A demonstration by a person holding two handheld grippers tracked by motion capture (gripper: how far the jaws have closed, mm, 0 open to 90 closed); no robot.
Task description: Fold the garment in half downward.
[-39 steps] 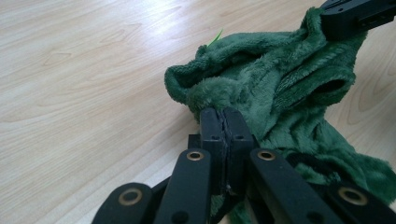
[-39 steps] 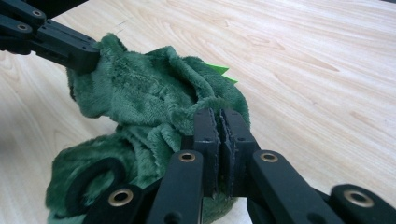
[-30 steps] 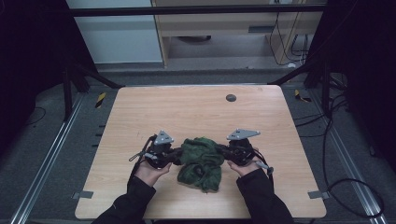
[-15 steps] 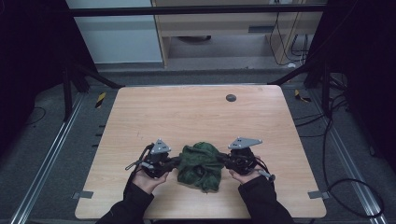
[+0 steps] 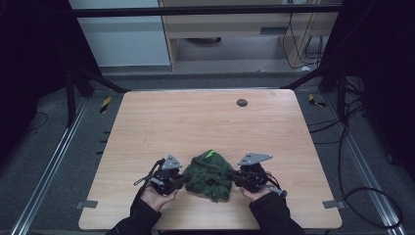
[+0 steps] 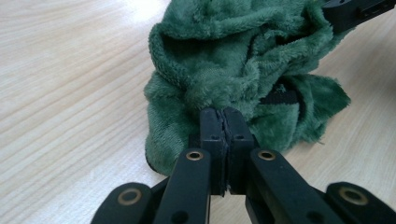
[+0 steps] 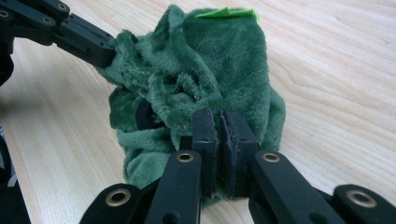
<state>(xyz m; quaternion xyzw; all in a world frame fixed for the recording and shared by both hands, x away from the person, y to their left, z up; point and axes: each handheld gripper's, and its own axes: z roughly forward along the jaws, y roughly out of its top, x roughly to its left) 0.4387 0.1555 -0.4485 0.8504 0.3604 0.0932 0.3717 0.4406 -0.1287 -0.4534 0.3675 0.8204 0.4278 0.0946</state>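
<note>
Green plush cloth (image 5: 210, 170) bunched, folds hiding shape; left gripper (image 6: 225, 122), right gripper (image 7: 219, 122) both pinch it.

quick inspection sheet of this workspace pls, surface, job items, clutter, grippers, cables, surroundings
surface: light wooden table, bare wood apart from the items below.
job's things: crumpled green plush cloth with a bright green tag, lying near the table's near edge.
clutter: one small dark round object near the far edge.
grippers: left gripper with jaws shut on the cloth's edge; right gripper likewise pinching the cloth from the other side.
cables: black cable trailing from the left gripper; more cables on the floor at right.
surroundings: dark frame, pale cabinets behind, grey floor.
</note>
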